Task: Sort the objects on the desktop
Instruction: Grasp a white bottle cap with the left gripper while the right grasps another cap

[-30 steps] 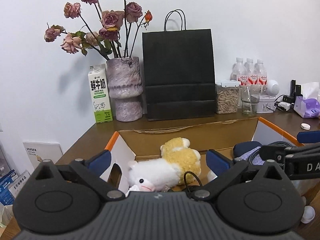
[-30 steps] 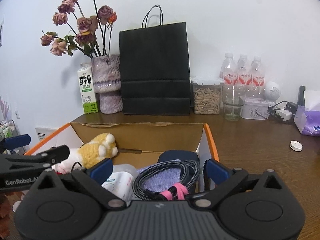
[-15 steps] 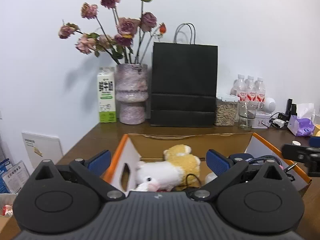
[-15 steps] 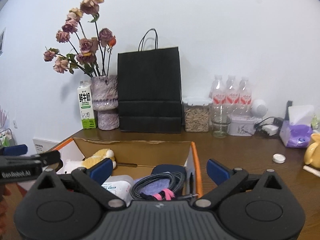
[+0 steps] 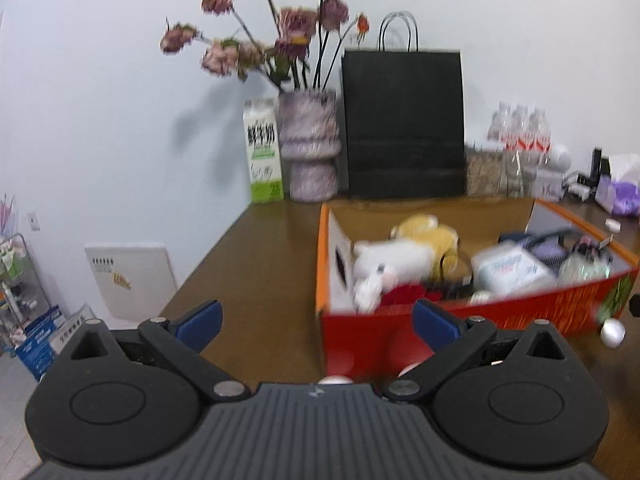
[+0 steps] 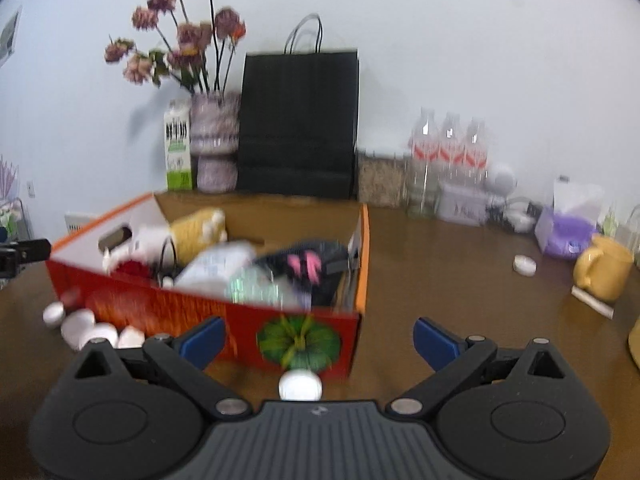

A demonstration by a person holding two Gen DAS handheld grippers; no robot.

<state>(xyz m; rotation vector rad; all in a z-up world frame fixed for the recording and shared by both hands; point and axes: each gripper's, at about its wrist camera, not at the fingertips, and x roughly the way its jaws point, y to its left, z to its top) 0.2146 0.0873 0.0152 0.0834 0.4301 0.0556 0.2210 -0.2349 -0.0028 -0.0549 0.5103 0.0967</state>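
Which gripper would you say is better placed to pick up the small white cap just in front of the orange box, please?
Probably the right gripper: its fingers are open, and the white cap lies centred between them, before the orange box. In the left view it is mostly hidden.

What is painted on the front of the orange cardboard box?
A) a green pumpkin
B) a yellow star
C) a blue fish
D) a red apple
A: in the right wrist view, the orange cardboard box shows a round green pumpkin picture on its front wall.

Both wrist cams low, facing box [image 5: 460, 316], shared.
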